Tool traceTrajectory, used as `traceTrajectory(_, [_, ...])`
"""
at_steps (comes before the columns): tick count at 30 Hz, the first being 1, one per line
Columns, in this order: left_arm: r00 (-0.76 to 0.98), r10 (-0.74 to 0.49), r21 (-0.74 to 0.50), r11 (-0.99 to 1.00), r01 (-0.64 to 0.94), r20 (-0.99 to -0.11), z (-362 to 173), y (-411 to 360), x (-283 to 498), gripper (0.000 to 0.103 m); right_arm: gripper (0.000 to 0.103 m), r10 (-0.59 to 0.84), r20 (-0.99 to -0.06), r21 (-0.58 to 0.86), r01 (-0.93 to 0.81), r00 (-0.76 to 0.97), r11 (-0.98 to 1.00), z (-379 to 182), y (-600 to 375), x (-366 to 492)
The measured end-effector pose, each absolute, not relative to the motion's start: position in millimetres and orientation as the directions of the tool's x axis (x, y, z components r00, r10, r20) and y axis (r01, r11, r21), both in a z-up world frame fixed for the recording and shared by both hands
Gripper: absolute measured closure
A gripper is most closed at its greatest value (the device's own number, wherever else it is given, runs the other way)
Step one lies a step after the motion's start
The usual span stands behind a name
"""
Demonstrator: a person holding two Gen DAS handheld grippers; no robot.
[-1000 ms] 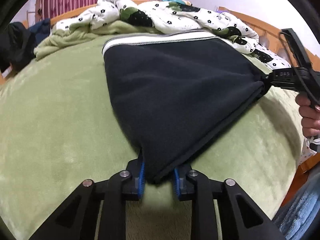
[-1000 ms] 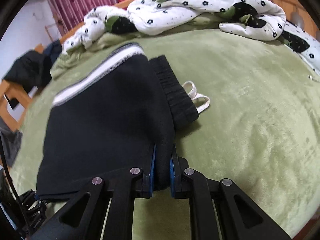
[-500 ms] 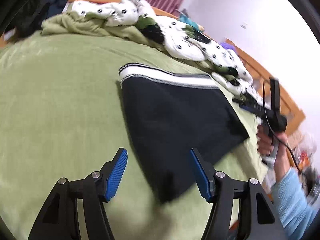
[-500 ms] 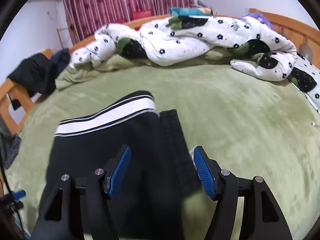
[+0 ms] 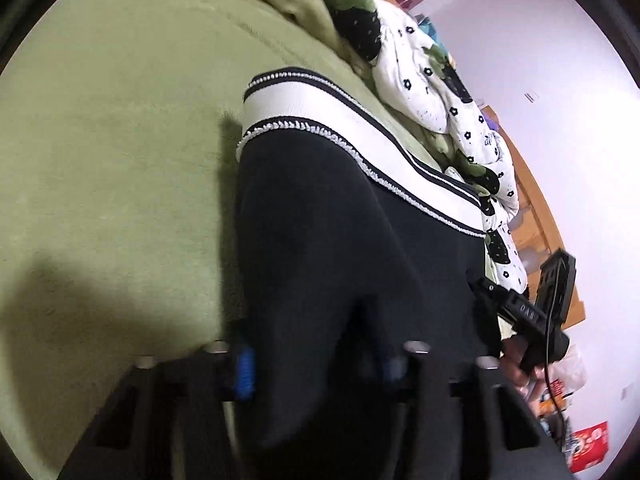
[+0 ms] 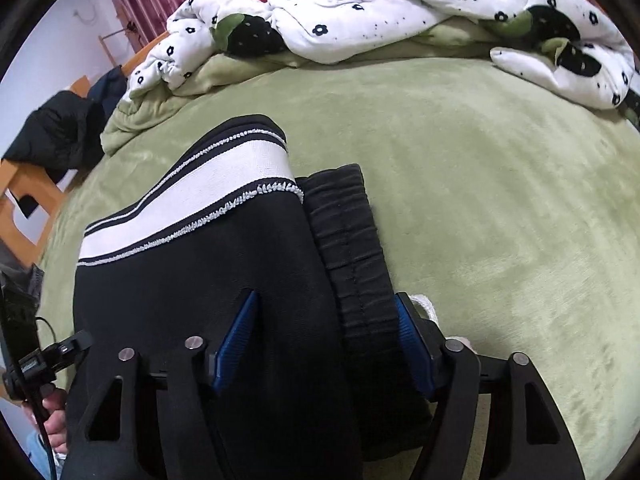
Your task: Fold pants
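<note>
Folded black pants (image 5: 328, 248) with a white side stripe (image 5: 360, 136) lie on the green blanket (image 5: 112, 168). My left gripper (image 5: 316, 364) is open, its blue pads straddling the near corner of the pants. In the right wrist view the pants (image 6: 192, 280) lie with the ribbed black waistband (image 6: 352, 248) on the right. My right gripper (image 6: 324, 340) is open, its pads either side of the waistband edge and low over the cloth. The right gripper also shows in the left wrist view (image 5: 516, 308).
A white flowered duvet (image 6: 400, 12) is bunched along the far side of the bed. A dark jacket (image 6: 60, 132) hangs on a wooden chair at the left. A wooden bed frame (image 5: 536, 216) borders the right side. A white drawstring (image 6: 424, 304) peeks from under the waistband.
Both grippers let go of the pants a second ago, lifted away open, and have now come back down open over the near edge of the folded pants.
</note>
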State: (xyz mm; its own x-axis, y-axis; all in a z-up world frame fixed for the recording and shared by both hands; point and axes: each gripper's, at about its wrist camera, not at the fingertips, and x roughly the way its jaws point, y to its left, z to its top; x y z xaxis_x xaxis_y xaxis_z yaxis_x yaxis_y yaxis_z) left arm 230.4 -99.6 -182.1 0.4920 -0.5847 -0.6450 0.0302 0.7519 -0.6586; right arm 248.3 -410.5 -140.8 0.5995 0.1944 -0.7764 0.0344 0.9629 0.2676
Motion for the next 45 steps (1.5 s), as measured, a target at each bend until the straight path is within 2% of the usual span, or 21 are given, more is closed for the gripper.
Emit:
traceTrajectory(1, [0.496,-0.588,-0.667,0.744,0.022,-0.639,-179.3,-96.8,230.0,0.08,0.046,0.209,-0.773,0.289,0.04,0.599,0.956,-136.5,-413.9,244.6])
traceTrajectory(2, [0.504,-0.589,-0.672,0.74,0.021,-0.632,-174.2,-95.0,229.9,0.089,0.056,0.226,-0.76,0.316,0.042,0.61,0.948,-129.9,-417.1,239.2])
traceTrajectory(3, [0.512,-0.599,-0.682,0.73,0.034,-0.616,-167.6,-92.3,227.6,0.089,0.072,0.245,-0.737,0.346,0.041,0.63,0.937,-121.5,-418.9,232.0])
traceTrajectory(5, [0.515,-0.603,-0.687,0.725,0.036,-0.609,-158.3,-87.3,225.1,0.091,0.081,0.283,-0.694,0.399,0.028,0.662,0.916,-105.3,-414.8,217.6])
traceTrajectory(8, [0.519,-0.59,-0.671,0.741,0.044,-0.618,-141.4,-82.9,221.3,0.091,0.084,0.246,-0.668,0.374,0.031,0.702,0.927,-86.0,-387.8,199.8])
traceTrajectory(11, [0.534,-0.584,-0.667,0.743,0.049,-0.611,-116.9,-57.2,209.2,0.092,0.091,0.297,-0.613,0.429,-0.007,0.732,0.903,-63.4,-353.0,185.8])
traceTrajectory(16, [0.597,-0.452,-0.545,0.838,0.029,-0.663,-70.9,16.5,185.4,0.091,0.092,0.42,-0.587,0.51,-0.086,0.692,0.856,-60.0,-290.8,181.4])
traceTrajectory(19, [0.572,-0.386,-0.486,0.874,-0.025,-0.724,-69.9,59.8,177.3,0.091,0.092,0.468,-0.614,0.511,-0.132,0.636,0.849,-76.6,-248.6,186.0])
traceTrajectory(21, [0.548,-0.381,-0.492,0.868,-0.065,-0.744,-91.5,78.6,175.9,0.09,0.092,0.419,-0.651,0.434,-0.143,0.633,0.889,-88.7,-226.7,187.1])
traceTrajectory(23, [0.527,-0.41,-0.54,0.834,-0.114,-0.744,-122.6,88.6,176.2,0.084,0.088,0.304,-0.715,0.307,-0.108,0.63,0.946,-102.4,-219.2,190.7])
traceTrajectory(26, [0.48,-0.376,-0.505,0.846,-0.171,-0.792,-148.4,83.1,180.2,0.07,0.082,0.282,-0.767,0.3,-0.066,0.576,0.952,-120.6,-229.1,192.3])
traceTrajectory(28, [0.488,-0.33,-0.445,0.885,-0.137,-0.808,-141.5,75.4,179.7,0.067,0.077,0.286,-0.753,0.309,-0.065,0.593,0.949,-118.0,-235.7,182.8])
traceTrajectory(32, [0.537,-0.276,-0.396,0.911,-0.12,-0.797,-128.3,76.7,173.7,0.05,0.073,0.271,-0.69,0.274,-0.105,0.671,0.956,-95.5,-230.3,175.0])
traceTrajectory(36, [0.546,-0.278,-0.41,0.902,-0.133,-0.79,-126.9,89.5,172.4,0.05,0.07,0.278,-0.659,0.278,-0.118,0.699,0.953,-89.5,-218.5,196.4])
traceTrajectory(40, [0.558,-0.263,-0.408,0.9,-0.151,-0.787,-126.5,100.7,171.4,0.05,0.068,0.206,-0.72,0.185,-0.103,0.663,0.977,-102.8,-196.5,236.6])
traceTrajectory(43, [0.562,-0.264,-0.415,0.896,-0.158,-0.784,-127.2,104.0,172.5,0.05,0.072,0.215,-0.734,0.198,-0.099,0.645,0.975,-114.8,-196.6,241.5])
traceTrajectory(45, [0.567,-0.262,-0.414,0.897,-0.156,-0.781,-127.1,104.0,171.6,0.05,0.084,0.256,-0.708,0.236,-0.121,0.658,0.964,-106.9,-202.7,235.7])
